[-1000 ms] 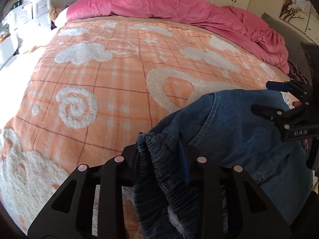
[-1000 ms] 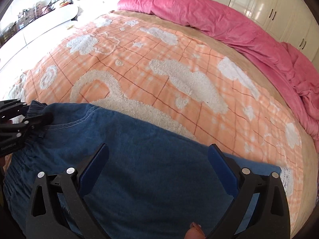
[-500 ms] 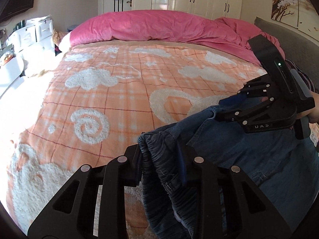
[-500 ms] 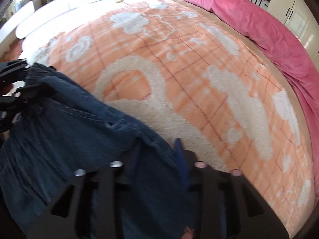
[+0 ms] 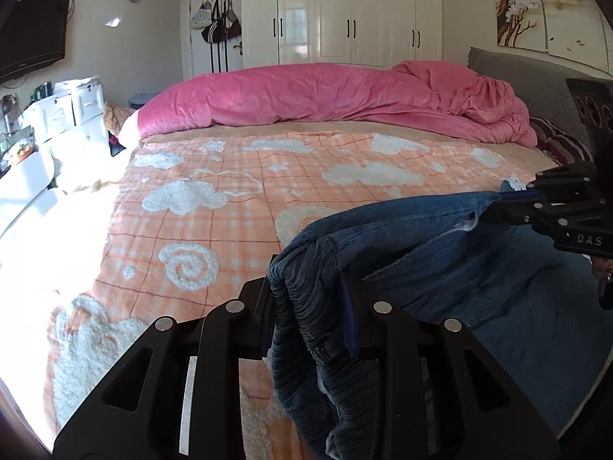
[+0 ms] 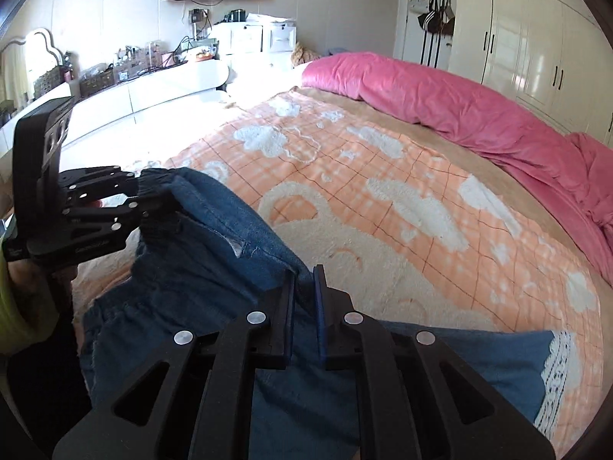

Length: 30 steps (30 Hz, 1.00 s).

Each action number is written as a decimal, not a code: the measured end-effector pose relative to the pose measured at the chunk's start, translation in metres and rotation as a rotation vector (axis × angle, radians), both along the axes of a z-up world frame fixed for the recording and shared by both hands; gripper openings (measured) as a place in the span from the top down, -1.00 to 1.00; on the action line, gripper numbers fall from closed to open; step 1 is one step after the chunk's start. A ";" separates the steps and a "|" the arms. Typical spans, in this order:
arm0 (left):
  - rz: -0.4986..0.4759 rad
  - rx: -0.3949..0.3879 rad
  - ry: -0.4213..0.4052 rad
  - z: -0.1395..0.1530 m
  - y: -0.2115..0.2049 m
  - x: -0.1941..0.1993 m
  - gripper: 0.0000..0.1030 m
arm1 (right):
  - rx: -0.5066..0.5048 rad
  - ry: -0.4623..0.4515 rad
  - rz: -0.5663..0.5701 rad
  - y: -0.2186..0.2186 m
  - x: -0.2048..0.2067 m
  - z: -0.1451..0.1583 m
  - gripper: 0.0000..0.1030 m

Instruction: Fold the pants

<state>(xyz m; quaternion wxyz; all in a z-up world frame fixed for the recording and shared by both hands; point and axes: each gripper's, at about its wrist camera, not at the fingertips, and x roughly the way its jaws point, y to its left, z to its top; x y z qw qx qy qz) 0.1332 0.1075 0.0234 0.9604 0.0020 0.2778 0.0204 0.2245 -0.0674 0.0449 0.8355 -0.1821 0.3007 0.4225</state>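
Blue denim pants (image 5: 440, 253) with an elastic waistband hang between my two grippers above the near edge of the bed. My left gripper (image 5: 310, 299) is shut on the gathered waistband. My right gripper (image 6: 304, 287) is shut on the upper edge of the pants (image 6: 214, 268) farther along. The rest of the pants lies on the bedspread, and a lace-trimmed hem (image 6: 555, 368) shows at the right. Each gripper shows in the other's view: the right one (image 5: 536, 207) and the left one (image 6: 134, 199).
The bed has an orange plaid bedspread (image 5: 268, 191) with white cloud shapes. A pink duvet (image 5: 345, 99) is bunched along the far side. White wardrobes (image 5: 345, 11) stand behind, a white desk (image 6: 153, 88) with clutter at the left, and a grey headboard (image 5: 536, 84) at the right.
My right gripper has shut on the pants' upper edge. Both grippers have lifted the held edge, and the views have tilted up toward the room.
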 end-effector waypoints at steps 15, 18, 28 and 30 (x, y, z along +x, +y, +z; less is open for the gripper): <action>-0.191 0.011 0.159 -0.010 -0.035 -0.105 0.60 | 0.058 0.105 -0.002 -0.051 -0.137 -0.031 0.83; -0.191 0.014 0.230 -0.022 -0.033 -0.113 0.60 | 0.020 0.133 0.025 -0.046 -0.153 -0.045 0.83; -0.055 -0.080 0.261 -0.015 -0.001 -0.138 0.60 | -0.070 0.172 0.037 -0.035 -0.171 -0.077 0.77; -0.067 -0.093 0.210 0.004 -0.005 -0.144 0.60 | -0.050 0.194 0.030 -0.037 -0.169 -0.077 0.77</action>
